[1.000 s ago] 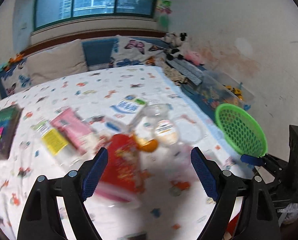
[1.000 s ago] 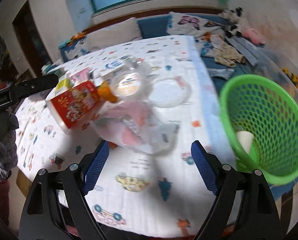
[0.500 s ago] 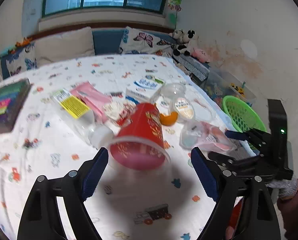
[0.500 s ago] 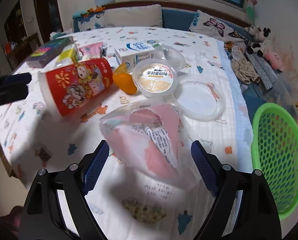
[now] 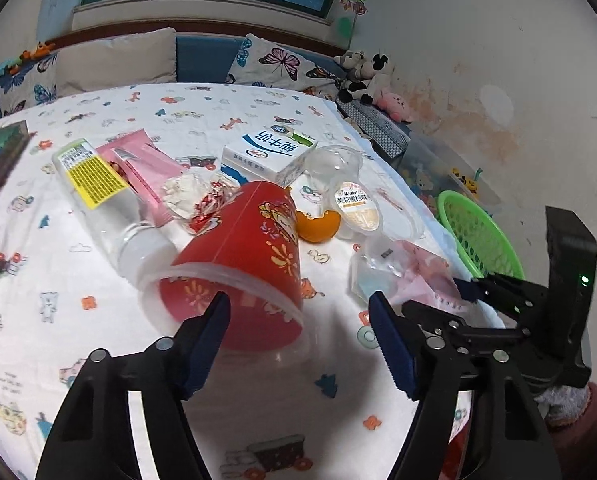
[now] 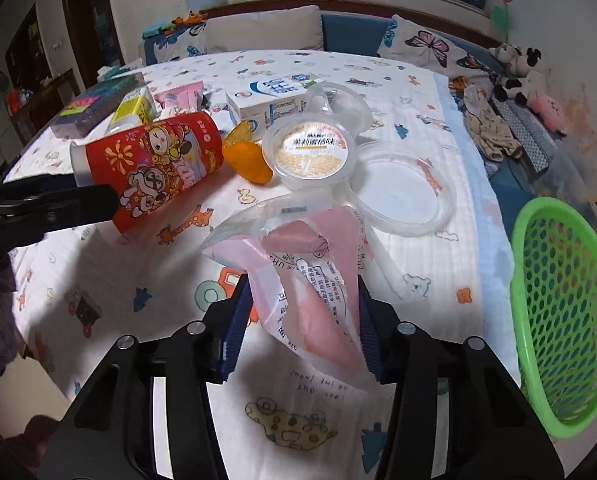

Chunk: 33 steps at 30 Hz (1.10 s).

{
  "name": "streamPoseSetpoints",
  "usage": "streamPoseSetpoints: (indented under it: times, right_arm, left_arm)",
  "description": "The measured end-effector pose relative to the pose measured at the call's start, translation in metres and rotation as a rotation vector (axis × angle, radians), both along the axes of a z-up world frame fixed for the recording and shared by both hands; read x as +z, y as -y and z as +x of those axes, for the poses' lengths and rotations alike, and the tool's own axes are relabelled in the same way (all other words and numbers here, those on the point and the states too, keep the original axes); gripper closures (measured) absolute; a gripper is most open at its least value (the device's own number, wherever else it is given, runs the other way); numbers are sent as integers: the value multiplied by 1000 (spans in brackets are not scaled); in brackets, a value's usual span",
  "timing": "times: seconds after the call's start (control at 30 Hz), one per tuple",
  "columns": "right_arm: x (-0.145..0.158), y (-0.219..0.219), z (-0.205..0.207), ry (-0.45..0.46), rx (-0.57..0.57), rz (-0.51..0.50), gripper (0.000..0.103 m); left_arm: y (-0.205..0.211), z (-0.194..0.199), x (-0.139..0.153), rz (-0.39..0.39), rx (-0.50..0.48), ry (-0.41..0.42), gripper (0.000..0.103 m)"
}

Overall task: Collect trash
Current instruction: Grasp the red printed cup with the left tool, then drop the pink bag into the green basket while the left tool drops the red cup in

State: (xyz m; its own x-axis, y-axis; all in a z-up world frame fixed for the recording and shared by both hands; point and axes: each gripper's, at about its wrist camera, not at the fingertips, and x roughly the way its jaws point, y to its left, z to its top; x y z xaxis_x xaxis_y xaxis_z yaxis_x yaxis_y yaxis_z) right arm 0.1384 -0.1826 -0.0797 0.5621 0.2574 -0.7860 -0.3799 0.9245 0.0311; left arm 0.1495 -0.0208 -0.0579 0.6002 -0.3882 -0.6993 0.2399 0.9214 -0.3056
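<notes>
Left gripper: your left gripper sits at the lower centre of the left wrist view, jaws spread wide, holding nothing; one blue pad lies just at the rim of the red paper cup.
Right gripper: your right gripper at lower centre of the right wrist view has its jaws part-closed on either side of the pink-and-clear plastic bag; both pads touch the bag's sides, which is crumpled between them.
Red paper cup: lies on its side at centre-left of the right wrist view, mouth toward your left gripper; interior looks empty.
Green basket: the green basket stands at the right edge of the frame, beyond the bed's edge; its visible mesh interior shows nothing inside.
Yogurt tub: the round tub with a printed foil lid sits upper centre, sealed; contents cannot be told.
Clear lid: a clear plastic lid lies flat just right of the tub, empty.
Orange peel: an orange peel rests between cup and tub.
Milk carton: a white-and-blue carton lies behind the tub.
Bottle: a clear bottle with a yellow label lies left of the cup in the left wrist view.
</notes>
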Motion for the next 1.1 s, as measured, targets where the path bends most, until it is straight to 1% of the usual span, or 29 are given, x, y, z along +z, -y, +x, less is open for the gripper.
streamPoseSetpoints:
  times: [0.17, 0.33, 0.4, 0.47, 0.5, 0.57, 0.6, 0.67, 0.9, 1.03, 1.1]
  right_arm:
    - [9, 8, -10, -1, -3, 42, 58]
    - [19, 14, -23, 11, -6, 77, 60]
    - [21, 16, -28, 15, -10, 84, 60]
    - [25, 18, -33, 23, -16, 89, 61]
    - [25, 19, -35, 24, -19, 90, 61]
    - [28, 23, -39, 29, -27, 95, 61]
    - [29, 25, -41, 31, -30, 100, 61]
    - [32, 29, -45, 35, -39, 112, 61]
    - [39, 47, -52, 42, -78, 152, 61]
    - [45, 59, -54, 58, -110, 165, 61]
    - [47, 69, -54, 64, -136, 170, 61]
  left_arm:
    - [1, 8, -5, -33, 9, -13, 41]
    - [4, 15, -7, -47, 16, -15, 51]
    - [7, 16, -7, -40, 11, -14, 57]
    - [10, 17, -7, -30, 1, -13, 68]
    - [11, 17, -7, -27, -1, -13, 70]
    - [12, 17, -7, -30, -8, -17, 82]
    - [12, 17, -7, -34, -10, -18, 83]
    - [12, 16, -7, -35, -13, -12, 91]
    - [10, 1, 2, -21, -30, 8, 93]
    - [6, -9, 12, -38, -45, 20, 96]
    - [7, -16, 22, -35, -61, 44, 97]
